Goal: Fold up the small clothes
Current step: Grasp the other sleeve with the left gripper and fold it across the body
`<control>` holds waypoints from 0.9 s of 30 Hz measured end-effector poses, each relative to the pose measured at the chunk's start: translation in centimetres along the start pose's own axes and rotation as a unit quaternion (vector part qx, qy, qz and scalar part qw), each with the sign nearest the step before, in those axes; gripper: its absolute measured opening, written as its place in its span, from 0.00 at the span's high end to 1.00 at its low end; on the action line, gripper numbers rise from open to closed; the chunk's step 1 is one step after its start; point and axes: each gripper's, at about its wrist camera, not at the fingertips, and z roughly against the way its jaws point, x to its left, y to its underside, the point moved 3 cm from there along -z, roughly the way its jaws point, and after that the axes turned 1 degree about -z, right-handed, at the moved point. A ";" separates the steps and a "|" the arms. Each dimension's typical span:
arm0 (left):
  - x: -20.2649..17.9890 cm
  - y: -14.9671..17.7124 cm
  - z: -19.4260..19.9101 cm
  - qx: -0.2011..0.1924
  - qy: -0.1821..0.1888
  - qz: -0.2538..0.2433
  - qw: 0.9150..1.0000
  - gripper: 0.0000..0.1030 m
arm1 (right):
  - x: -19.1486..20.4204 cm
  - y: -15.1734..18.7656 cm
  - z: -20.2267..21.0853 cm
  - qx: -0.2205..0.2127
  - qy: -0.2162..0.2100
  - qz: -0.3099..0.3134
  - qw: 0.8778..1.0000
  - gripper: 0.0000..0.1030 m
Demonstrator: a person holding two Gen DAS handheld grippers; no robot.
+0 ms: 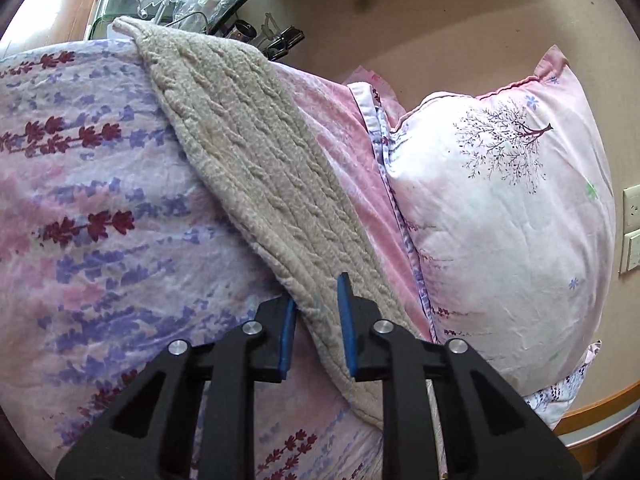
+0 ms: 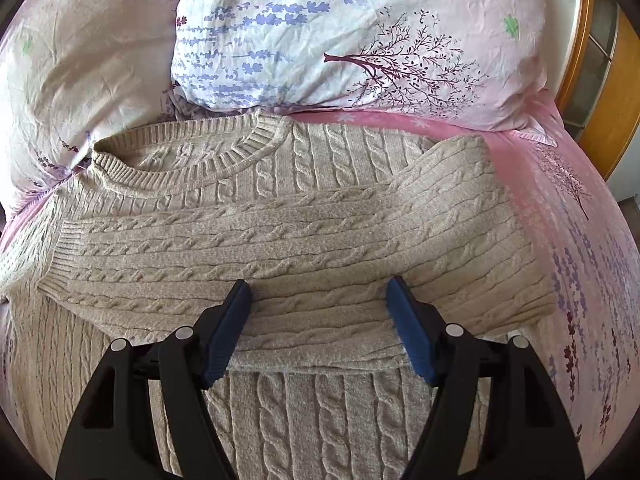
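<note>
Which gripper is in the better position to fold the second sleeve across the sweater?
Probably the left gripper: it is shut on a sleeve of the sweater. The right gripper hovers open over the sleeve already folded across, holding nothing.

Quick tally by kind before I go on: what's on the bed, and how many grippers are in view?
Sweaters: 1, beige cable-knit sweater
Pillows: 2, tree-print pillow and pale pillow
Grippers: 2, left gripper and right gripper
Total: 5
</note>
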 end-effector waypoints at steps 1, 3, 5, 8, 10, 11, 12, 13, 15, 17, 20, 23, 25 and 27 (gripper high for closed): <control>-0.1 0.0 -0.2 0.003 -0.002 -0.002 1.000 0.88 | -0.1 0.0 0.1 0.000 -0.003 0.000 1.000 0.30; -1.0 0.2 -0.4 0.003 0.005 -0.012 1.000 0.94 | -0.4 0.0 0.3 -0.004 -0.018 -0.011 1.000 0.30; -2.7 0.8 0.3 -0.004 0.029 -0.034 0.999 0.94 | -0.9 0.0 0.8 -0.009 -0.034 -0.025 0.999 0.30; -6.1 2.2 1.3 0.004 0.082 -0.060 0.995 0.95 | -1.6 -0.1 1.6 -0.022 -0.047 -0.038 0.998 0.30; -9.0 3.7 1.6 0.012 0.117 -0.083 0.989 0.95 | -1.9 -0.1 2.2 -0.034 -0.050 -0.041 0.997 0.30; -10.5 4.6 1.6 0.016 0.134 -0.096 0.986 0.95 | -2.1 -0.1 2.6 -0.039 -0.054 -0.043 0.997 0.30; -11.9 5.7 1.6 0.023 0.151 -0.108 0.982 0.95 | -2.3 -0.1 2.8 -0.042 -0.057 -0.045 0.996 0.30; -13.4 7.0 1.4 0.031 0.169 -0.122 0.978 0.95 | -2.4 0.0 3.1 -0.044 -0.061 -0.047 0.996 0.30; -16.2 10.1 0.8 0.052 0.197 -0.149 0.968 0.95 | -2.7 0.2 3.5 -0.046 -0.066 -0.052 0.995 0.30; -18.5 13.7 -0.4 0.087 0.220 -0.175 0.956 0.94 | -3.2 0.3 3.6 -0.047 -0.070 -0.058 0.995 0.30; -20.2 19.8 -3.2 0.143 0.218 -0.218 0.941 0.94 | -3.7 0.8 3.7 -0.044 -0.074 -0.065 0.994 0.30; -19.3 24.6 -6.9 0.202 0.177 -0.233 0.935 0.88 | -4.2 1.2 3.6 -0.039 -0.072 -0.070 0.994 0.30; -17.9 26.1 -8.6 0.229 0.154 -0.220 0.936 0.87 | -4.5 1.5 3.6 -0.039 -0.069 -0.071 0.994 0.30; -16.9 26.1 -8.9 0.232 0.146 -0.208 0.939 0.83 | -4.7 1.5 3.7 -0.038 -0.067 -0.072 0.994 0.30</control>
